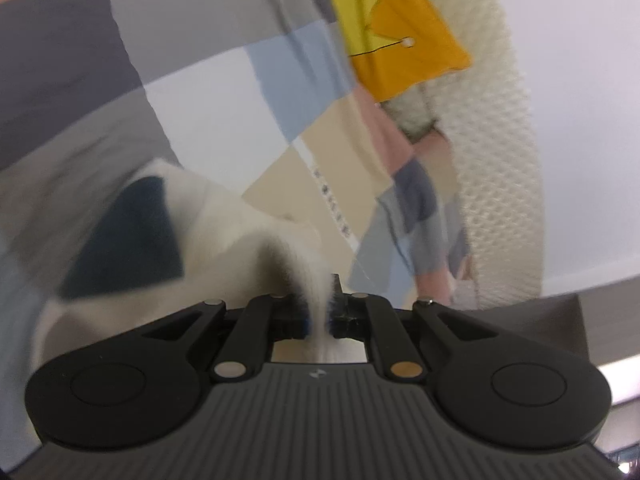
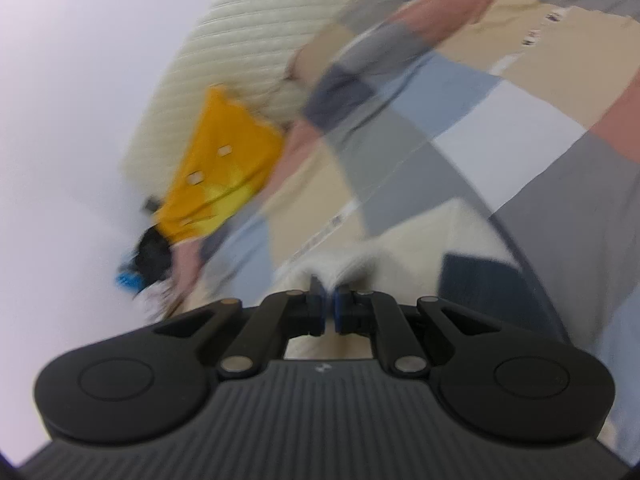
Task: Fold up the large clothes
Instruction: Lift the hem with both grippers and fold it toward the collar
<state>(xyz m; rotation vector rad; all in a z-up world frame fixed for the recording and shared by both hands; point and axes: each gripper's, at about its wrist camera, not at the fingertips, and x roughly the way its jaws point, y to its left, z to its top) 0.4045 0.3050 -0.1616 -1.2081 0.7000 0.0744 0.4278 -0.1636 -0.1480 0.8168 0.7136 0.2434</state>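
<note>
Both claws are pinched nearly closed on the same cream garment. The left claw grips a bunched edge that rises to the left of the frame. The right claw nips an edge, with the garment trailing to the lower right of its frame. The cloth hangs just ahead of each claw, above a patchwork bedspread. A yellow cushion lies near the headboard. No containers are in view. Neither hand looks nearer.
</note>
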